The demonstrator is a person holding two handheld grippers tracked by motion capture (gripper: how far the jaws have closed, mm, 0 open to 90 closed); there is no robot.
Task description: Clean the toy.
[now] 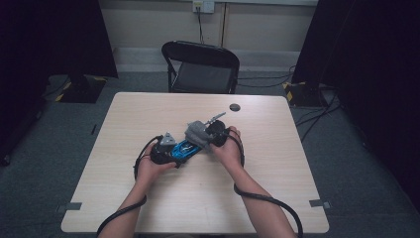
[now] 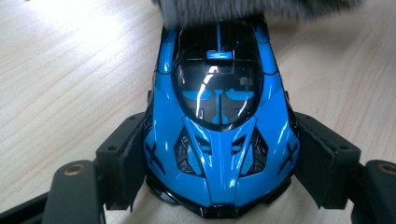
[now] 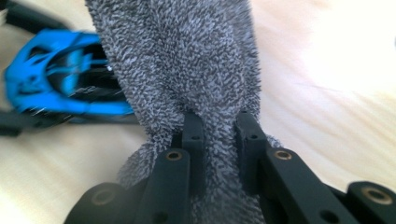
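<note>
Plainly, the work in hand is wiping a blue toy car (image 2: 219,126) with a grey cloth (image 3: 187,70) — one gripper steadies, the other rubs.

The car sits on the wooden table (image 1: 148,119), near its middle. The left gripper (image 2: 219,172) straddles the car's nose: the left pad lies against the bodywork, while on the right side I cannot tell whether the pad presses or stands just off it. So the car is cradled between the jaws, and a firm clamp cannot be made out. The right gripper (image 3: 219,140) is closed tight on a fold of the cloth, which hangs over the tail end of the car, on the far side of the car from the left gripper.

To do this step well, I judge the left jaws should bear evenly on both flanks of the car so it cannot roll or twist. The cloth should be drawn along the roof in short strokes, towards the nose and back. Keep the right gripper's hard jaws clear of the glossy paint — only the cloth should touch.

No container stands near the car; beyond it lies a small dark round thing (image 1: 235,107), too small to identify, and a black chair (image 1: 200,67) stands past the table's far edge.
</note>
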